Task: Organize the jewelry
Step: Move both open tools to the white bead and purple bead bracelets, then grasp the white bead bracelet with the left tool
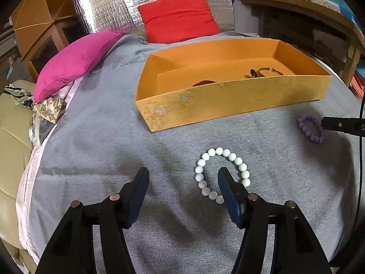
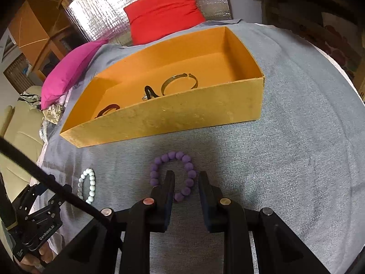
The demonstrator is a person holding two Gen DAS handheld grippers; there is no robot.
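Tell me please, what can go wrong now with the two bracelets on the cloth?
1. The left tongs stand open, with one finger inside the white bracelet and one outside. Closing may pinch only a bead, so it could slip.
2. The right tongs straddle one side of the purple bracelet; the soft grey cloth may bunch up and be caught too.
3. The orange box has a high front wall; a low carry could hit it.

Grey blanket [image 1: 114, 137], pink [image 1: 75, 61] and red cushions [image 1: 178, 16], wooden cabinet [image 1: 38, 22].
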